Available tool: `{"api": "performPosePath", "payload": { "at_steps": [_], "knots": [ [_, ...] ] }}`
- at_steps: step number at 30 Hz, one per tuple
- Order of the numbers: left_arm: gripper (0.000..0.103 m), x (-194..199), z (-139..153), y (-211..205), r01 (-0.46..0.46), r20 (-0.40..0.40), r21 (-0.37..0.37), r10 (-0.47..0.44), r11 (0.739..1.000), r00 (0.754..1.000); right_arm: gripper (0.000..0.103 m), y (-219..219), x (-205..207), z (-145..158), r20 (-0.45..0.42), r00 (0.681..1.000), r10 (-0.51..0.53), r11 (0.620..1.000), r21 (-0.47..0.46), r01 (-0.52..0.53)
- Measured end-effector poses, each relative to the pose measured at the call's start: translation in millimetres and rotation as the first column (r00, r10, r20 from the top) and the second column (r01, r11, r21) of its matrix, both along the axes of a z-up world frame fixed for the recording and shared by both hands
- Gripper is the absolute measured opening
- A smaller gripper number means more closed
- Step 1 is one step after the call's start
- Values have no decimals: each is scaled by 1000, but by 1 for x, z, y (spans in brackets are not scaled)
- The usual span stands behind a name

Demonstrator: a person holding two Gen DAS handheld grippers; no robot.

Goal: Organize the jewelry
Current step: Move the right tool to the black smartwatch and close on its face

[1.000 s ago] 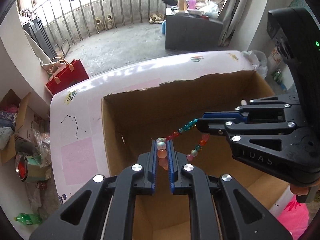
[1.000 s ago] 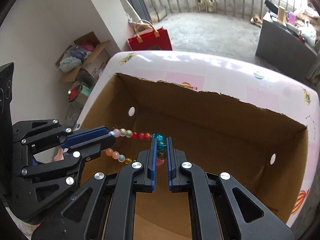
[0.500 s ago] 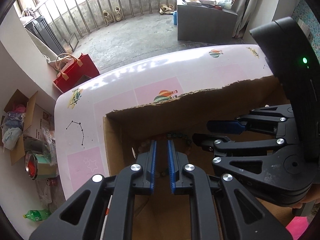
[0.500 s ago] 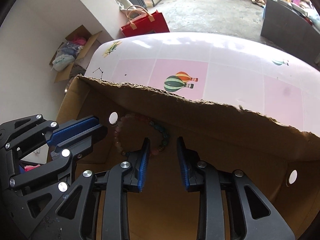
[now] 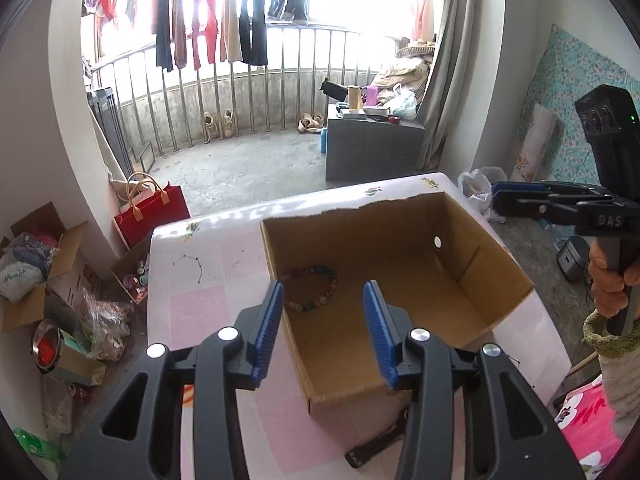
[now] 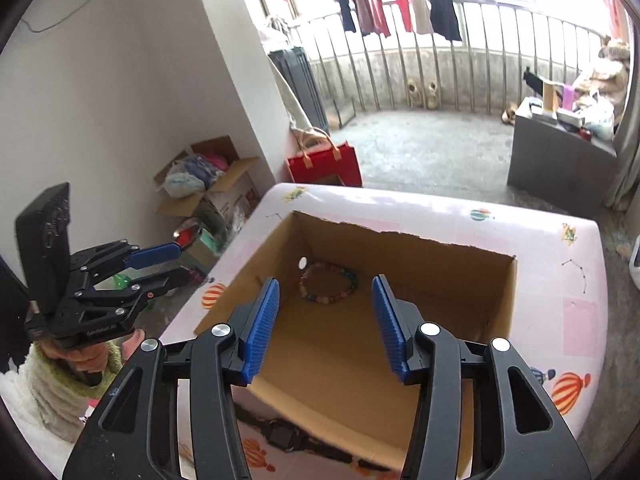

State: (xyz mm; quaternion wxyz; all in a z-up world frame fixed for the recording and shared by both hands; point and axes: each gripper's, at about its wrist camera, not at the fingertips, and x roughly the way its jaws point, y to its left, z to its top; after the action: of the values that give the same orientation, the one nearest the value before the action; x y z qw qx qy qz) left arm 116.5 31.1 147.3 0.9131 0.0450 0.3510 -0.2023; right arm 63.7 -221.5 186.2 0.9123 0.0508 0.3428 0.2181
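Beaded bracelet (image 5: 310,289) lay flat on the floor of the cardboard box (image 5: 460,280), in the far corner w/ the small round hole in the wall just above it, a closed loop, not snagged on anything. Left gripper (image 5: 325,332) sat above the box's near edge, fingers spread fairly wide, nothing between them; they had just been opening. Right gripper (image 6: 326,322) likewise hung over the box, fingers wide apart and empty, also just been opening. Bracelet well apart from both.

Judged step: drop done, both hands clearing out, next piece to fetch. A dark wristwatch (image 6: 280,436) lay on the pink tabletop (image 6: 560,280) just outside the box's near wall, strap partly hidden under the right gripper's frame — likely next item, tho that's a guess.

To do it well:
- Lift clear of the torn box rim before swinging sideways; rim is ragged, fingers could catch and drag the light box.
- Keep fingers wide until lined up over the watch; approach from above, across the strap's narrow width or the case, not lengthwise.
- Watch sits touching or nearly touching the box wall, can't tell which, so one finger needs room on that side; nudge it off the wall first if tight.
- One hand enough; the other could steady the box.
- Place it apart from the bracelet to avoid tangling.
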Motion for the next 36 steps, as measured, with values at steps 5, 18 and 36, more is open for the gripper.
{"api": "performPosePath", "payload": {
  "at_steps": [5,18,36],
  "knots": [
    [43,-52,-49,19,-78,-72,-76,73,994,995,56,-7,-52,-31,-48,998,-28,994,106,33],
    [43,-88,-154,-21,-107,-182,23,109,994,977,44,17,-73,-166,-152,956,-250,955,-204,217],
    [32,-76,-172,-9,-140,-194,52,148,989,970,8,3,-58,-176,-110,929,-353,887,-357,294]
  ]
}}
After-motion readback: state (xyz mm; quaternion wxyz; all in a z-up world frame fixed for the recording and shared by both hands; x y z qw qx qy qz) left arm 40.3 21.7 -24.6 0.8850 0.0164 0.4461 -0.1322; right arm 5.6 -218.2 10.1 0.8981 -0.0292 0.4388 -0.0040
